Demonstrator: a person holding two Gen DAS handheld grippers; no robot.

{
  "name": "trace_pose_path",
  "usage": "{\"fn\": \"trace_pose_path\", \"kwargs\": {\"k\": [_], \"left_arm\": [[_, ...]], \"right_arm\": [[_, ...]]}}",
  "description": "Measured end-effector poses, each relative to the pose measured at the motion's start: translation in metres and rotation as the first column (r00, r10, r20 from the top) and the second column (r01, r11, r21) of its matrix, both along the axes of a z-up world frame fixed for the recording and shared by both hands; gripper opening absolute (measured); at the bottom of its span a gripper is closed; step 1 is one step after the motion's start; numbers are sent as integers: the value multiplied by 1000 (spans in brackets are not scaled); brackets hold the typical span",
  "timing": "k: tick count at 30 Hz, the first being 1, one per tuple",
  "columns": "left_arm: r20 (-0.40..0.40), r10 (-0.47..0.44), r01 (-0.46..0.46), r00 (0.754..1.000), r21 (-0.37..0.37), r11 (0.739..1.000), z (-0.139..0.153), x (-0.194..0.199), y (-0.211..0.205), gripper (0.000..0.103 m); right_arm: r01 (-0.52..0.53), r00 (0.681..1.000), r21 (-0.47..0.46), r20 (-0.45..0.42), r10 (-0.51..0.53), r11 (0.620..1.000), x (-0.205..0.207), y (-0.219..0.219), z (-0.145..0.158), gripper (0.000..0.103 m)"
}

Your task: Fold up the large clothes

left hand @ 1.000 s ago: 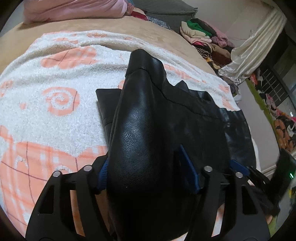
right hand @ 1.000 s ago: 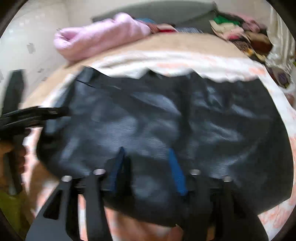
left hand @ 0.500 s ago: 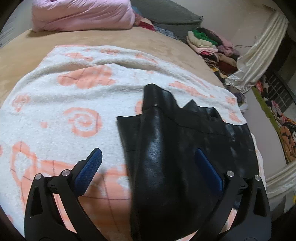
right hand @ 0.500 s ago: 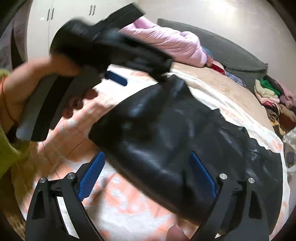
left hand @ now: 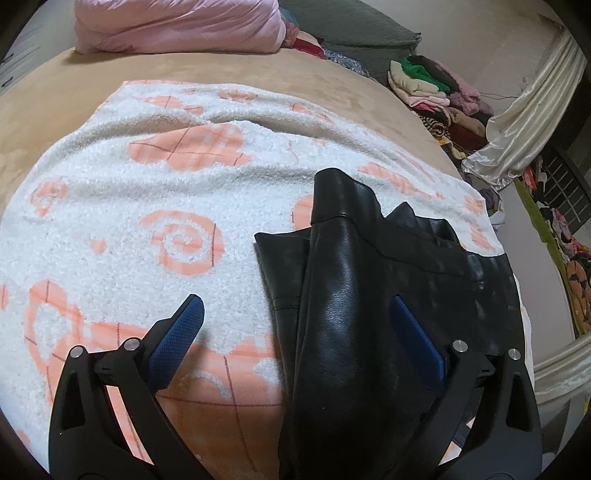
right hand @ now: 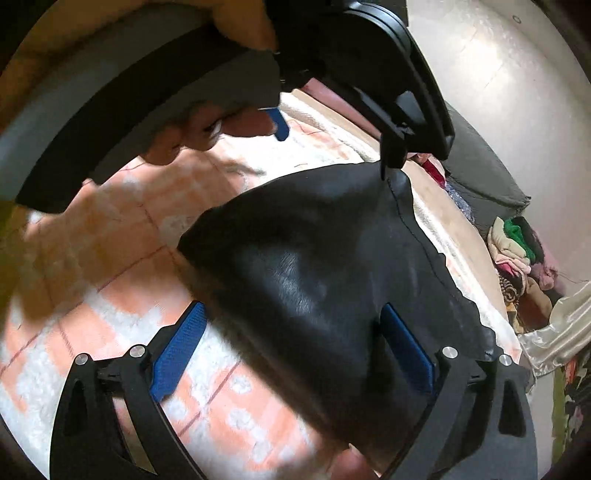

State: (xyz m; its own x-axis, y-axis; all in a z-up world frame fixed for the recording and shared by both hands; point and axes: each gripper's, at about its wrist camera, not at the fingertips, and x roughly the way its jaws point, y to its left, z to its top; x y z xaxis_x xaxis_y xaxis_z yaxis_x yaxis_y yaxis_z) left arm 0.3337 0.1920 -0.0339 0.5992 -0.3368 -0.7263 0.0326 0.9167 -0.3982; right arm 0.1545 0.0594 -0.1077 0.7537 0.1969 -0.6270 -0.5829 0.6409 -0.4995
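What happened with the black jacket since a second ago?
Both grippers let go: the left gripper and right gripper opened, the right one opening wider. The folded black jacket now lies loose on the blanket. The blanket and clothes pile stayed put.

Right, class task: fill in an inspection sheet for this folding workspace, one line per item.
Surface: bed with a white-and-orange blanket spread on it.
Job's things: black garment, partly folded, on the blanket.
Clutter: pink bundle, clothes pile.
Grippers: left gripper open over the garment; right gripper opening, pads clear of it.
Cables: nothing seen.
Surroundings: curtain, grey cushion.
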Motion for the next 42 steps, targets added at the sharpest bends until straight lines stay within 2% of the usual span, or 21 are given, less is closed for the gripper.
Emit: {"fn": "trace_pose_path", "kwargs": {"k": [5, 6, 7, 10, 12, 14, 18, 21, 23, 24, 25, 27, 30, 33, 37, 42], "left_arm": [[-24, 8, -9, 1000, -25, 1000, -8, 6, 4, 93], [-28, 10, -11, 1000, -32, 999, -9, 6, 5, 93], [-34, 8, -10, 999, -45, 999, -10, 7, 6, 93], [-61, -8, 0, 998, -124, 992, -17, 11, 9, 93], [-83, -25, 10, 996, -178, 984, -21, 12, 9, 93], [-96, -52, 28, 994, -235, 972, -26, 13, 6, 93], [-119, -66, 33, 991, -263, 964, -34, 14, 1, 93], [-122, -76, 33, 990, -325, 945, -41, 14, 2, 93], [-111, -73, 31, 991, -339, 940, -42, 13, 1, 75], [-107, -84, 41, 991, -354, 934, -43, 12, -1, 54], [-110, -90, 44, 990, -366, 930, -43, 11, -4, 49], [-84, -85, 53, 993, -328, 943, -36, 7, -10, 41], [-35, -92, 76, 995, -316, 946, -22, 2, -15, 30], [18, -99, 100, 995, -283, 954, -4, -6, -25, 24], [84, -119, 137, 989, -245, 960, 23, -21, -44, 24], [109, -132, 154, 985, -222, 963, 51, -27, -67, 26]], "right_arm": [[19, 998, 0, 66, -19, 1000, 2, 3, 3, 92], [2, 996, 9, 86, -3, 1000, -1, 1, 5, 79], [-20, 996, 21, 90, 18, 1000, -6, -1, 8, 60], [-58, 990, 36, 134, 53, 998, -21, -5, 12, 37], [-67, 985, 32, 163, 61, 997, -26, -5, 13, 32], [-70, 984, 48, 167, 61, 996, -27, -7, 15, 30], [-59, 989, 131, 143, 40, 990, -28, -18, 26, 27], [-58, 991, 156, 128, 38, 986, -29, -21, 29, 27], [-59, 992, 161, 123, 39, 985, -29, -22, 30, 27], [-58, 992, 160, 121, 39, 985, -29, -22, 30, 26], [-56, 992, 159, 117, 38, 986, -29, -22, 30, 25], [-54, 993, 165, 112, 35, 985, -30, -24, 32, 24], [-54, 993, 188, 115, 32, 981, -27, -29, 39, 22], [-47, 991, 221, 131, 18, 974, -28, -39, 51, 21], [-30, 988, 285, 154, -15, 958, -40, -59, 69, 19], [-8, 980, 340, 188, -60, 941, -51, -90, 94, 18]]}}
